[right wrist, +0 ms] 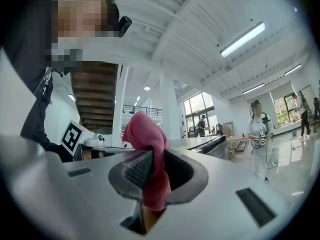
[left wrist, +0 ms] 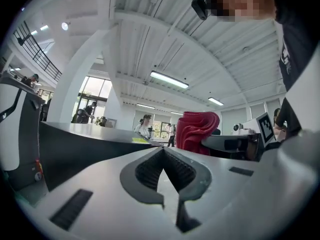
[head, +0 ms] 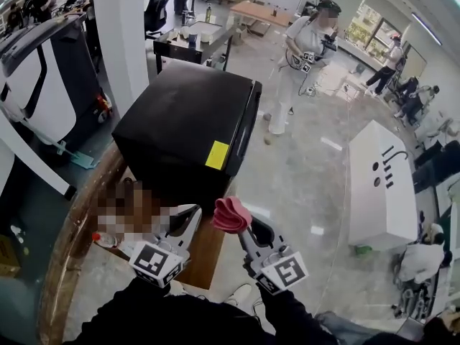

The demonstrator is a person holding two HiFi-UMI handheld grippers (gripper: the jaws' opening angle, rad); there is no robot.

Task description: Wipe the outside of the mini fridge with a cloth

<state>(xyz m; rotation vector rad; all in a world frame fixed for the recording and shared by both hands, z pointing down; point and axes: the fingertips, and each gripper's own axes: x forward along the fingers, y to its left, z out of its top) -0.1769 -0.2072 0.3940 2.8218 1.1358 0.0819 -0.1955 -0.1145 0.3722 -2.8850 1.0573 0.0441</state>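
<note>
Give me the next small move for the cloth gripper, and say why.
Probably ease the right gripper forward and down until the pink cloth meets the near edge of the mini fridge. Its jaws are clamped on the cloth, which seems to hang just short of the black top.

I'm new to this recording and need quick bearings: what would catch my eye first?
A black mini fridge fills the middle of the head view, with a yellow sticker near its closest corner. Nearer the camera, the right claw grips a bunched pink cloth, while the left claw beside it is shut on nothing.
</note>
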